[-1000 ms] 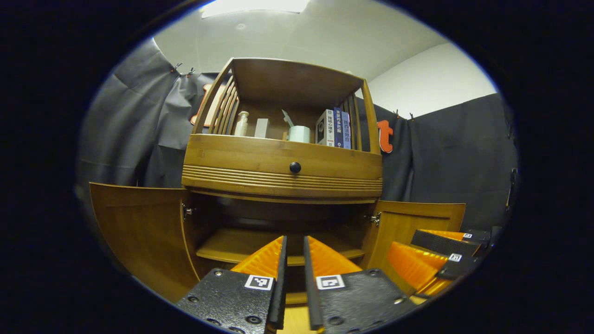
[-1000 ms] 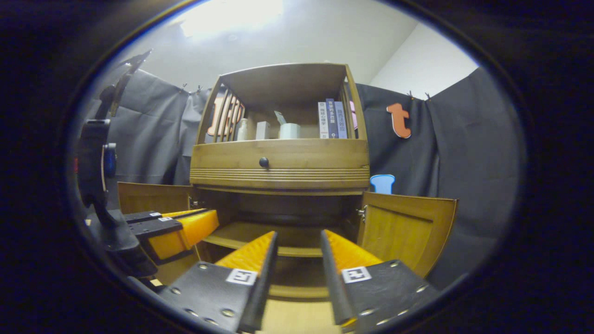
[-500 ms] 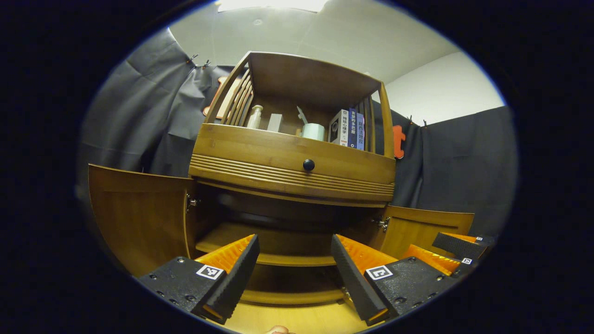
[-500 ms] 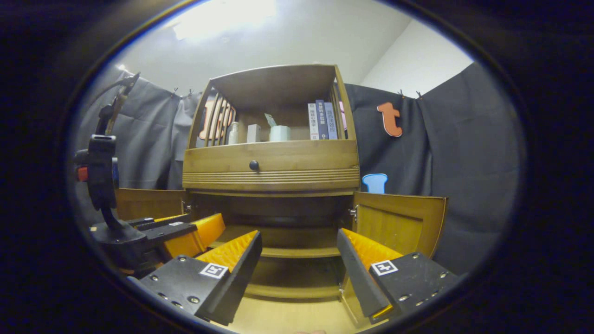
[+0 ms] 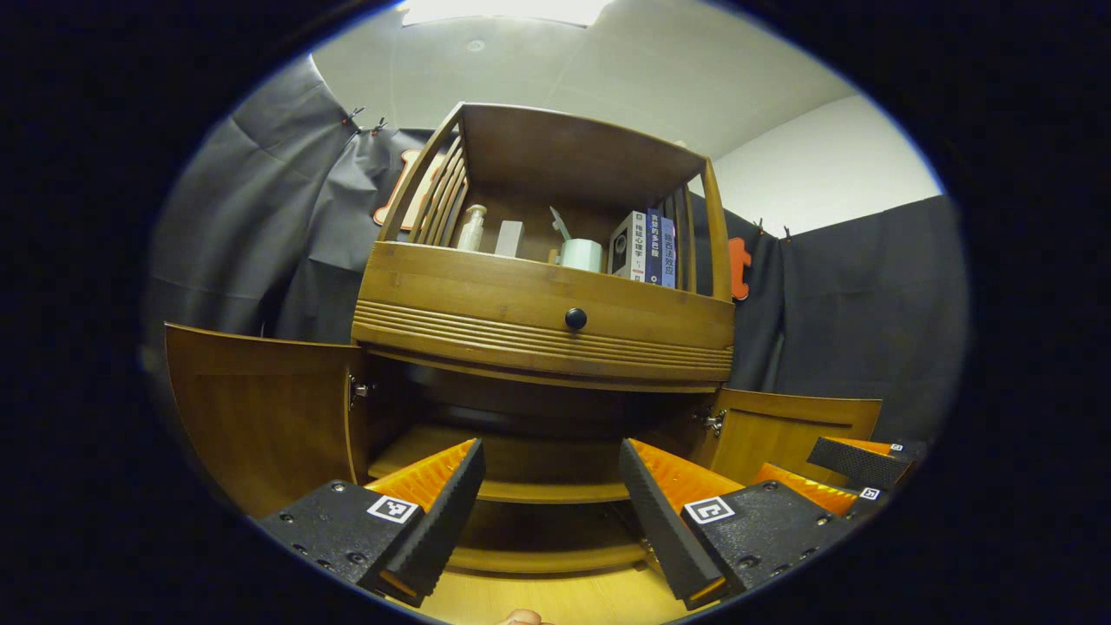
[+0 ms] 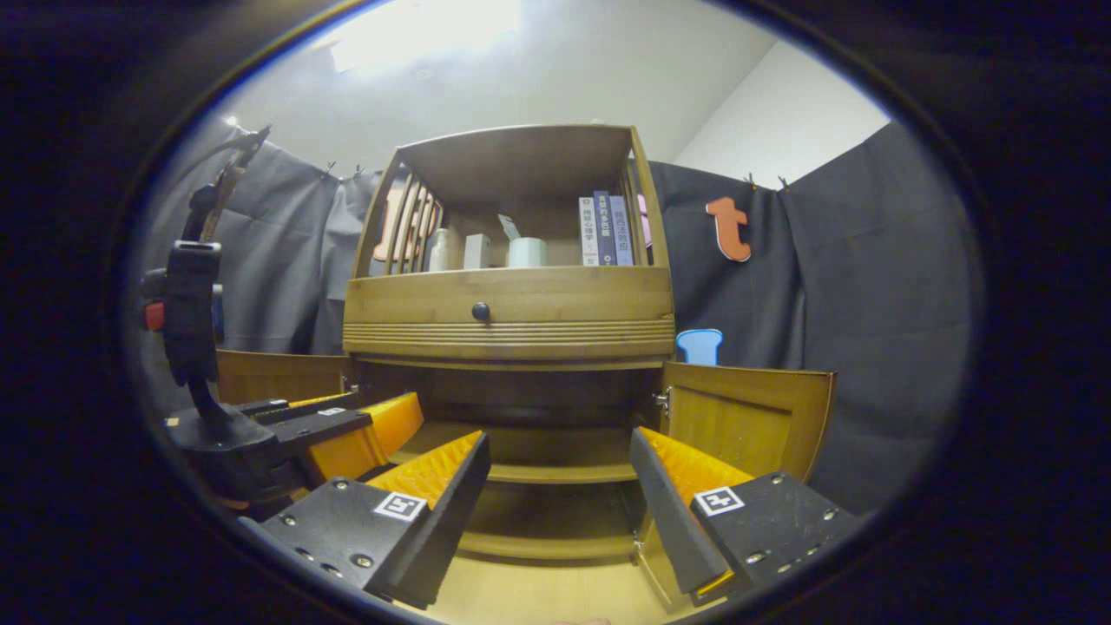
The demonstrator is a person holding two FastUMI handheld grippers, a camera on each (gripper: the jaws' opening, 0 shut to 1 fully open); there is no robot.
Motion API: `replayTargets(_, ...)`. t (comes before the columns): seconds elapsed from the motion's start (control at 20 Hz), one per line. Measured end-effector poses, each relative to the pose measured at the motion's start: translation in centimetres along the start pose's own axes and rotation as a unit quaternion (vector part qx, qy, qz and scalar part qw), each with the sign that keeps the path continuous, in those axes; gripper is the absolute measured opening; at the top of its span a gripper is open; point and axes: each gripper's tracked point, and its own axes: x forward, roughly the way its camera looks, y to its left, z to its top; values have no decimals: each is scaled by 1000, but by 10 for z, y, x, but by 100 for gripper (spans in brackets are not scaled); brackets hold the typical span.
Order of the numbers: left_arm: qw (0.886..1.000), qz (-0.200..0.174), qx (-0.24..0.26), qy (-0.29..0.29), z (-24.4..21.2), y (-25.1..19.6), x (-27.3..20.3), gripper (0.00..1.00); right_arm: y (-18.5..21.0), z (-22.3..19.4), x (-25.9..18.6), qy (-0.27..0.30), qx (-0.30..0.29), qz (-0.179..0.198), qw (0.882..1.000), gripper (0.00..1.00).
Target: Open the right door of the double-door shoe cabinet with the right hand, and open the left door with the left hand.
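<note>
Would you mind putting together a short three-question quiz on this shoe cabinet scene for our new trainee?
1. True or false: both the left door and the right door of the shoe cabinet stand open.
2. Multiple choice: what is the state of the right gripper? A) shut on the right door; B) open and holding nothing; C) shut on the drawer knob.
3. Fill in the blank: on the open top shelf, the books stand at the ____ end, as seen in the right gripper view.

Key:
1. True.
2. B; the left gripper is open as well.
3. Right.
</note>
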Motion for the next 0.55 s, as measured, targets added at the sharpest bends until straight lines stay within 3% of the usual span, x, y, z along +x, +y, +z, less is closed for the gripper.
replayTargets(0.25, 998, -60, 1, -9, 9, -37, -3, 96, -24, 8, -26, -9, -12, -46, 999, 96)
replayTargets(0.35, 995, -96, -4, -9, 10, -61, -7, 92, -44, 10, -41, -8, -19, -76, 997, 96)
replayTargets(0.55, 987, -162, -11, -3, 4, -117, -17, 96, -95, 10, -75, -3, -30, -136, 990, 96)
